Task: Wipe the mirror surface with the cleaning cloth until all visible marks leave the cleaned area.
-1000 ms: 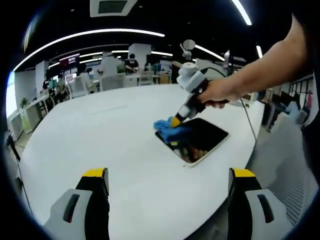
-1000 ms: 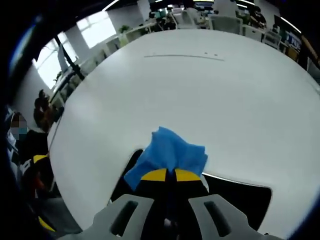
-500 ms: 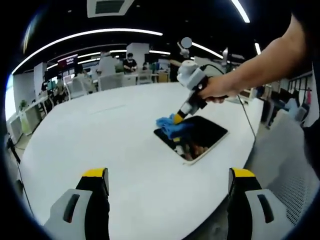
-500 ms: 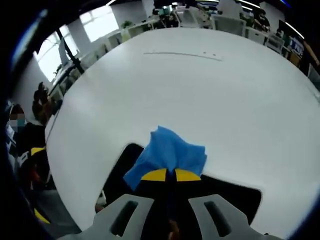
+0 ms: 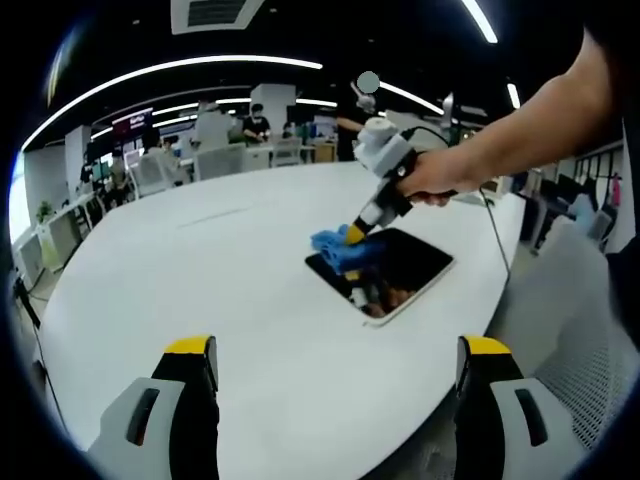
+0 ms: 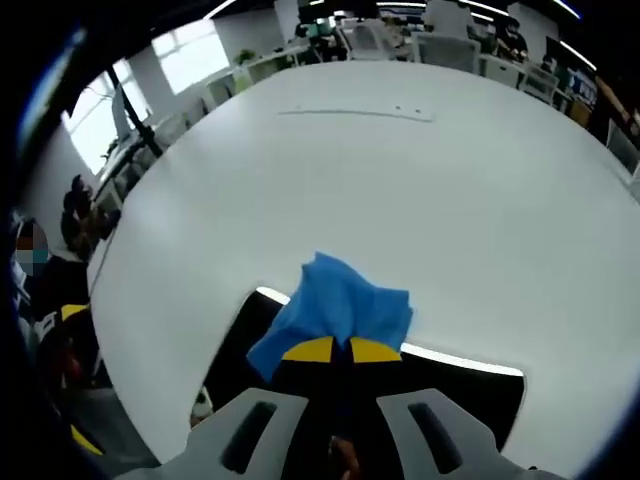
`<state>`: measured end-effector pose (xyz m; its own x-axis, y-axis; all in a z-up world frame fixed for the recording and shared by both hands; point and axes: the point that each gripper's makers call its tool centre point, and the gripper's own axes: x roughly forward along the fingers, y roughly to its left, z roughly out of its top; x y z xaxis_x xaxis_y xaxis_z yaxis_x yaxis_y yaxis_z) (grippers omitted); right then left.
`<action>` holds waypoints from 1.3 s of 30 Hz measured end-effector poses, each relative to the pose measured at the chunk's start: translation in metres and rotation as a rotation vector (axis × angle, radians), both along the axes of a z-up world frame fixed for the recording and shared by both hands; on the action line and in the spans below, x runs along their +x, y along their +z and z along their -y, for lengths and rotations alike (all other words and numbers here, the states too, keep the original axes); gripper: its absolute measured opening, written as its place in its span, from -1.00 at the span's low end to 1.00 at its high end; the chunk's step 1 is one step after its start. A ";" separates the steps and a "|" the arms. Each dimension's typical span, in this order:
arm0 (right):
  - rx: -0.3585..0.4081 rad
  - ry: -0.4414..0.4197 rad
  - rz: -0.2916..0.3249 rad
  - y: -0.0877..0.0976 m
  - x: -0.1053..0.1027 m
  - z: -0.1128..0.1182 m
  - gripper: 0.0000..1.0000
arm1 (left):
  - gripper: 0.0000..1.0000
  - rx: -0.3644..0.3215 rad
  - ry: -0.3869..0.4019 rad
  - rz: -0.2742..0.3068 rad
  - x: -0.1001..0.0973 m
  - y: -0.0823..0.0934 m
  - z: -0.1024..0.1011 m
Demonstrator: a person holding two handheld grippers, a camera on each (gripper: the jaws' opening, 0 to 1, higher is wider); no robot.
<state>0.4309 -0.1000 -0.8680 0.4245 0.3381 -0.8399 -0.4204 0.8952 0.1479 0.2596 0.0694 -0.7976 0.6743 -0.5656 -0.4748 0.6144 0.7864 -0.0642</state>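
Table [image 5: 230,290]: large, white, rounded edge; carries the mirror and serves as the reference for everything below. A thin straight seam [image 6: 355,113] crosses its far part in the right gripper view.

Mirror [image 5: 400,270]: flat rectangular panel with a pale rim, lying on the table near its right-hand edge as seen from the left gripper view. Surface reads dark, with coloured reflections toward the near corner. In the right gripper view the mirror [image 6: 470,395] sits directly under the tool, its bright far edge running just beyond the cloth.

Cloth [image 5: 338,248]: blue, bunched, resting on the mirror's far-left corner and lapping onto the table there. In the right gripper view the cloth [image 6: 335,310] fans out ahead of the jaw tips, partly over the mirror, partly over the white tabletop.

Right gripper [image 6: 340,350]: yellow-tipped jaws drawn together with the cloth pinched between them; tips pointing down at the mirror. From the left gripper view the right gripper [image 5: 352,236] is angled steeply onto the mirror's far corner, carried by a hand [image 5: 430,180] on a bare forearm reaching in from the right.

Left gripper [image 5: 335,350]: jaws spread wide apart, nothing between them, above the near edge of the table, well apart from the mirror.

Background: open office beyond the table's far side, with desks, chairs, seated people and ceiling light strips [image 5: 190,68].
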 end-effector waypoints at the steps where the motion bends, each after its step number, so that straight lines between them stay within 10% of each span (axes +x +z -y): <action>1: -0.002 -0.001 -0.004 0.000 0.000 0.000 -1.00 | 0.99 -0.002 0.002 0.002 0.000 0.000 -0.001; 39: -0.018 -0.008 -0.004 0.001 -0.060 -0.008 -1.00 | 0.99 0.019 0.019 -0.004 0.005 -0.002 -0.004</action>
